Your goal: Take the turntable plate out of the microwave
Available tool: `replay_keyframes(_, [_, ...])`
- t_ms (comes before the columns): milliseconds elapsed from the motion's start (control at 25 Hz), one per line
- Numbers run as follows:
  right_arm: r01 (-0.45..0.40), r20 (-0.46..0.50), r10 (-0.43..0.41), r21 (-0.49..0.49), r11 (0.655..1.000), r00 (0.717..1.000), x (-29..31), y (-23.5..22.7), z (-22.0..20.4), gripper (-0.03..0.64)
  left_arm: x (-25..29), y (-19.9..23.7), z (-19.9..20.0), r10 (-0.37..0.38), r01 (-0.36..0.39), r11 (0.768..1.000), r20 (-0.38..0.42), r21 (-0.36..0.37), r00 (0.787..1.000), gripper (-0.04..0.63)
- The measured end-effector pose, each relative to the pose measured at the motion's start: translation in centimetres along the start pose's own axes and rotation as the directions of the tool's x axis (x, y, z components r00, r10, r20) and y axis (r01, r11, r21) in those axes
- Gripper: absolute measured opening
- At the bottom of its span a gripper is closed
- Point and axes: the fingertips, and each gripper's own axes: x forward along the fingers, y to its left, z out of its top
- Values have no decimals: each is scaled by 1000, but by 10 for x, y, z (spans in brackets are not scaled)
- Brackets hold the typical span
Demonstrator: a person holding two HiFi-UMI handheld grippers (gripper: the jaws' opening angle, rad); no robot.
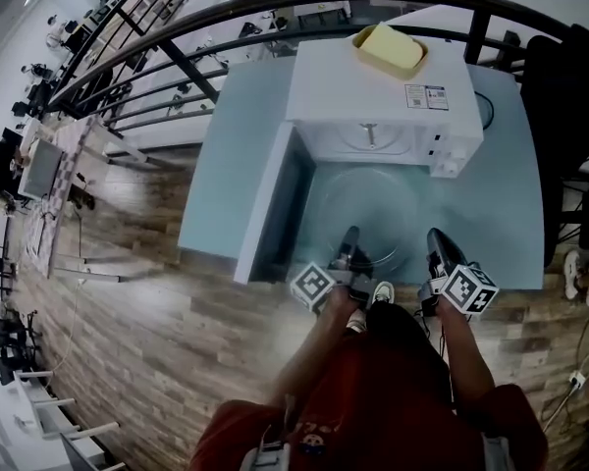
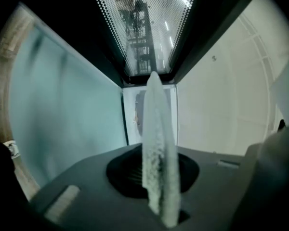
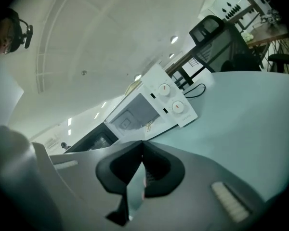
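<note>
Left gripper (image 1: 350, 234): jaws nearly together, clamped on the near rim of the turntable plate (image 1: 368, 212); its own view shows the glass edge-on between the pads. Right gripper (image 1: 435, 235): jaws closed tip to tip, nothing between them, just right of the plate and not touching it

Plate: clear glass, round, level, fully outside the microwave (image 1: 373, 77), over the table just in front of the open cavity. Cannot tell whether it rests on the table top or is held just above it

Surface: pale blue table (image 1: 515, 199), plain top. Microwave stands at its far side, white, two round knobs on the right-hand panel. Door (image 1: 265, 204) is swung open to the left and reaches towards the near edge. A dark cable (image 1: 487, 112) lies on the table right of the microwave

Room: wood-plank floor (image 1: 147, 322) near and left of the table. Black railing (image 1: 177, 42) curves past the far side; beyond it, a lower level with desks and equipment, too small to detail. Black chair (image 1: 560, 77) at far right

Containers:
- microwave cavity: small hub (image 1: 370, 131) at the centre of its floor
- yellow tub (image 1: 412, 67) on top of the microwave, far right corner, holding a pale yellow block (image 1: 391, 45) that nearly fills it
</note>
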Motion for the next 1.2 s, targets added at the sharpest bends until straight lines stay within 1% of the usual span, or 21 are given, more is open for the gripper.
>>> replay_keyframes(160, [9, 9, -9, -69, 998, 1000, -24, 23, -9, 0, -37, -5, -4, 8, -8, 1000, 2, 6, 1000, 25])
replay_keyframes(280, [22, 23, -19, -147, 989, 1000, -43, 38, -14, 0, -64, -8, -8, 14, -13, 1000, 11, -1, 1000, 25])
replay_keyframes(360, [38, 40, -30, -213, 976, 999, -55, 46, -14, 0, -80, -10, -9, 25, -25, 1000, 14, 12, 1000, 25])
replay_keyframes(480, [58, 61, -41, -299, 952, 997, -72, 59, -17, 0, -97, -18, -13, 16, -16, 1000, 6, 20, 1000, 25])
replay_keyframes(680, [73, 95, -40, -374, 925, 995, -97, 80, -25, 0, -126, -31, -21, 12, -12, 1000, 1, 4, 1000, 25])
replay_keyframes(920, [116, 167, -36, -501, 857, 985, -117, 99, -29, 0, -146, -45, -25, -13, 13, 1000, 3, -6, 1000, 25])
replay_keyframes(1040, [130, 206, -13, -568, 812, 979, -120, 107, -28, 0, -149, -50, -26, -26, 26, 1000, 9, -2, 1000, 25])
replay_keyframes(1200, [143, 255, 25, -619, 772, 967, -121, 113, -23, 0, -147, -54, -25, -34, 34, 999, 22, 6, 999, 25])
